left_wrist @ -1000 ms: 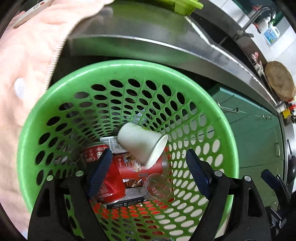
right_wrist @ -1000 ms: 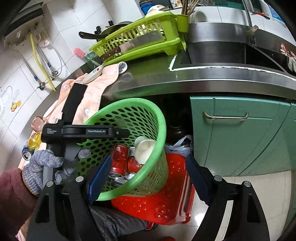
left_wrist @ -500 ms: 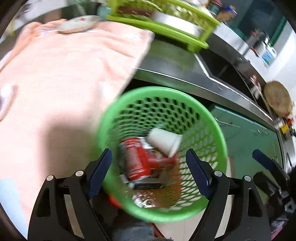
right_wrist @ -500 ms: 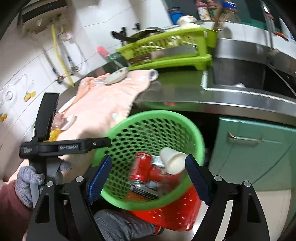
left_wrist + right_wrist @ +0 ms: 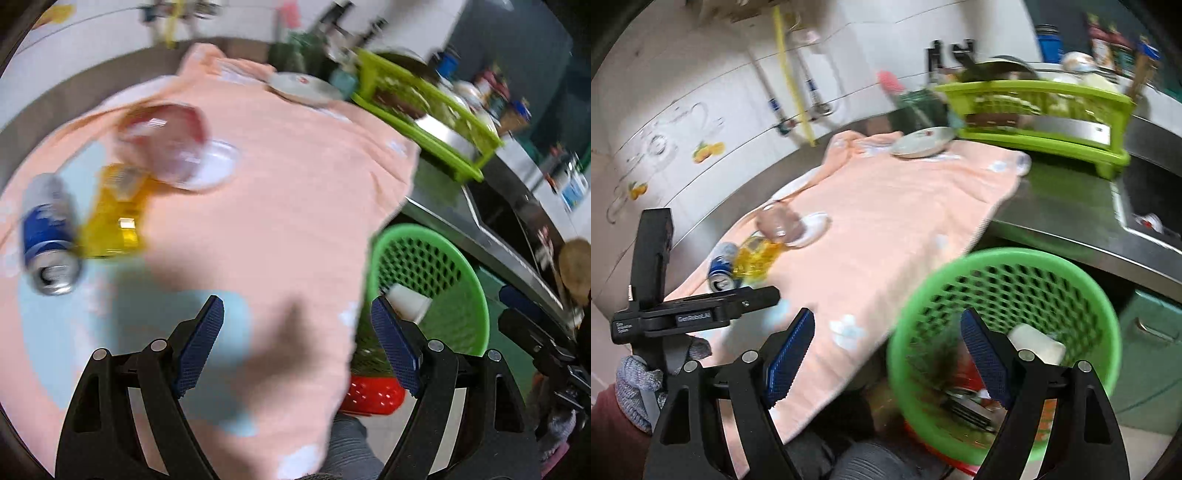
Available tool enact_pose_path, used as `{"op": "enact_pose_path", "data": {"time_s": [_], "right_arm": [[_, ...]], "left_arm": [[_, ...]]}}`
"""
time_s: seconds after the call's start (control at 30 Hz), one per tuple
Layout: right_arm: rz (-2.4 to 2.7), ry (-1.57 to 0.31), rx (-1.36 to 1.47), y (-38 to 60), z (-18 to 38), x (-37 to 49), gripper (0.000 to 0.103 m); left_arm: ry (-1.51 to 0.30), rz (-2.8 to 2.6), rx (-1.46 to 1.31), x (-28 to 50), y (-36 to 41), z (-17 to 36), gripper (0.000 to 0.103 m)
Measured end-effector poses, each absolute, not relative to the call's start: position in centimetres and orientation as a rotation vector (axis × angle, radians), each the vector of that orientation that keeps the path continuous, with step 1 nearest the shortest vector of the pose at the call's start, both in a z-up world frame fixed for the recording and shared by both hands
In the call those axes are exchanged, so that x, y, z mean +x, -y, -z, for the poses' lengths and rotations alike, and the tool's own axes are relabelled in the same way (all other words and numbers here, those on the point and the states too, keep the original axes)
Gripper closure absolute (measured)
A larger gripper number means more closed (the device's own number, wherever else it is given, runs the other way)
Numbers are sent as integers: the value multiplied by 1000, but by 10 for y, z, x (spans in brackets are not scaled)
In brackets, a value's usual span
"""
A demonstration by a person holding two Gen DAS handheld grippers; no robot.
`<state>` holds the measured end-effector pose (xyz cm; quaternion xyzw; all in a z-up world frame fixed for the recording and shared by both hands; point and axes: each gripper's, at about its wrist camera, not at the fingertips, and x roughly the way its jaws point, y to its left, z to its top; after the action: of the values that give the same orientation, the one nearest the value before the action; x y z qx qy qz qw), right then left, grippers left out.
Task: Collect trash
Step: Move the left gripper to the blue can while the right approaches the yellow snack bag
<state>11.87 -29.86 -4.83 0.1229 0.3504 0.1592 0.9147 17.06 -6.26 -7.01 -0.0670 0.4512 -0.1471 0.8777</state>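
Note:
A blue can (image 5: 48,240) lies on the pink towel (image 5: 280,206) beside a yellow wrapper (image 5: 110,218) and a clear plastic cup (image 5: 166,144); the can (image 5: 722,271), wrapper (image 5: 755,260) and cup (image 5: 781,225) also show in the right wrist view. The green perforated basket (image 5: 469,291) stands below the counter edge and holds a white paper cup (image 5: 408,306) and cans; it also shows in the right wrist view (image 5: 1082,280). My left gripper (image 5: 297,345) is open and empty above the towel. My right gripper (image 5: 886,350) is open and empty between towel and basket.
A green dish rack (image 5: 1034,110) with dishes and a plate (image 5: 921,142) stand at the back of the steel counter (image 5: 1060,206). A sink (image 5: 1148,214) lies to the right. A red crate (image 5: 373,395) sits under the basket. Green cabinets (image 5: 1152,354) are below.
Both grippers have swung up and left, away from the basket and over the towel. The can, wrapper and plastic cup have come into view. Both stay open and empty.

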Motion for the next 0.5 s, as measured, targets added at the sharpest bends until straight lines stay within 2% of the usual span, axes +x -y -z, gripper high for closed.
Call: {"op": "enact_pose_path", "data": {"time_s": [0.5], "right_arm": [[-553, -836, 273, 165, 45, 202, 25]], "left_arm": [[-841, 44, -266, 146, -91, 40, 22]]}}
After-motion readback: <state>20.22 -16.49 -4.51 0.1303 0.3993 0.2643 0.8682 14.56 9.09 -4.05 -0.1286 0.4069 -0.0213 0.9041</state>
